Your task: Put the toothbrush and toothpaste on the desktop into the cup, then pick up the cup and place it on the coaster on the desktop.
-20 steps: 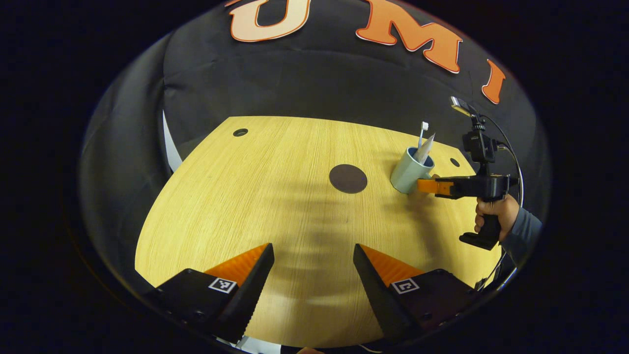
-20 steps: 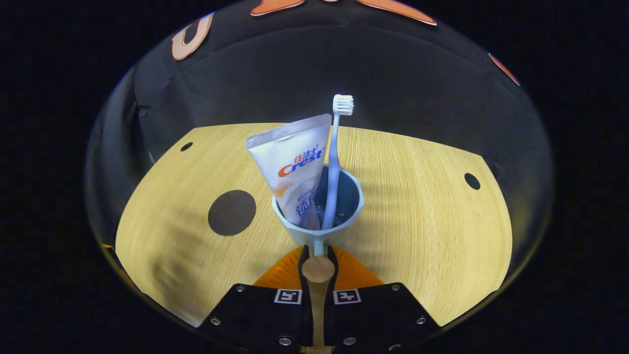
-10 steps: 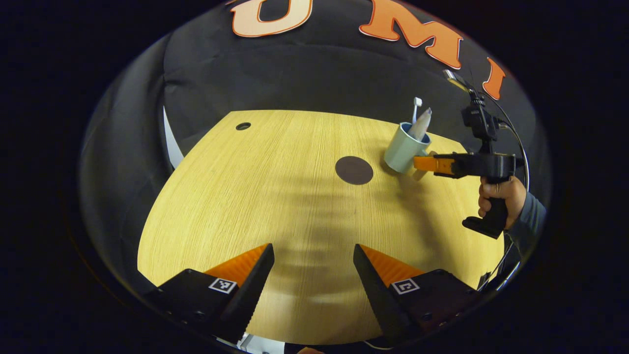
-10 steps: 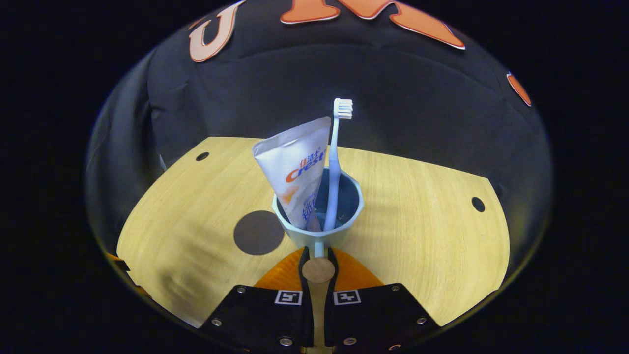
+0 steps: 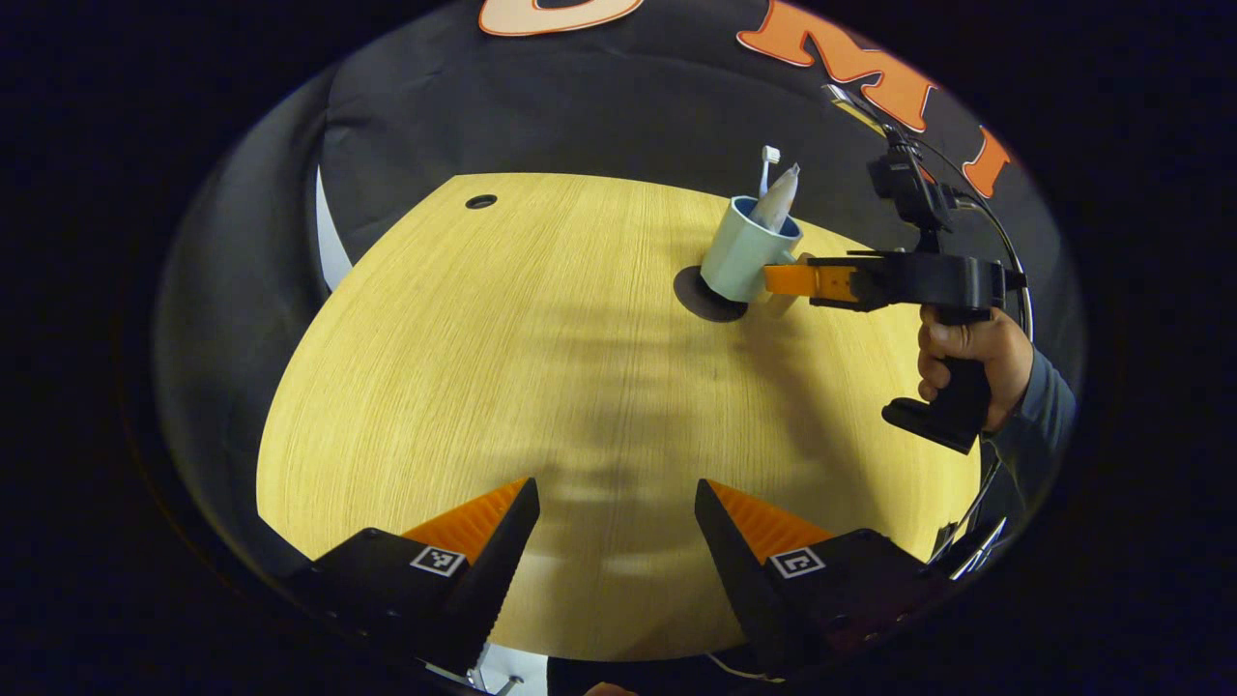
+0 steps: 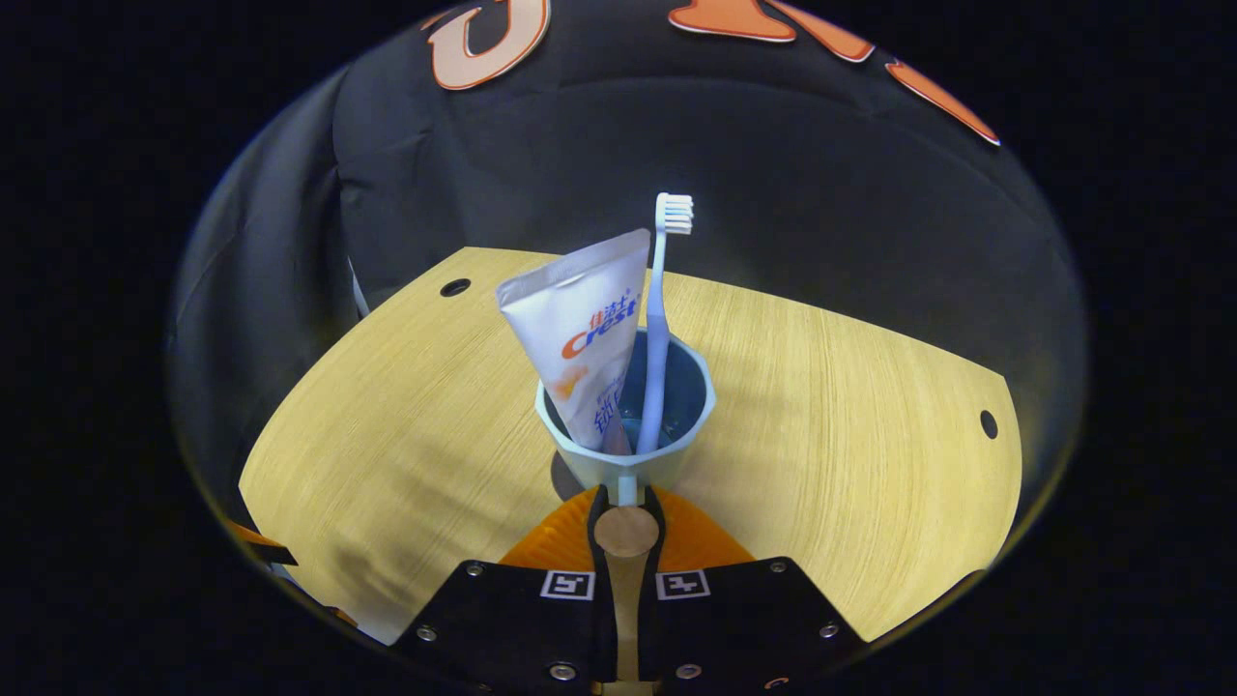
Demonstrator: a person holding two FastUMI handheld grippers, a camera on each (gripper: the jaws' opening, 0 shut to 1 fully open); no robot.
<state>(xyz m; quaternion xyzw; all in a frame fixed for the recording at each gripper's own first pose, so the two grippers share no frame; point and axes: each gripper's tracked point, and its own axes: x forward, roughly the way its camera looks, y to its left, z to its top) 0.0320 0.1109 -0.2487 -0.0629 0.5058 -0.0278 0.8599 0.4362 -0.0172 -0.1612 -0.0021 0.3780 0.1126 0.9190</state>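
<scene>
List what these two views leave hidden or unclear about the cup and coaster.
- Left gripper view: the cup covers part of the coaster; whether it has landed is unclear.
- Right gripper view: the cup hides nearly all the coaster.
- Right gripper view: the right gripper covers the cup's handle.

Brand printing on the toothpaste tube [image 6: 580, 338], square markers on gripper bodies
</scene>
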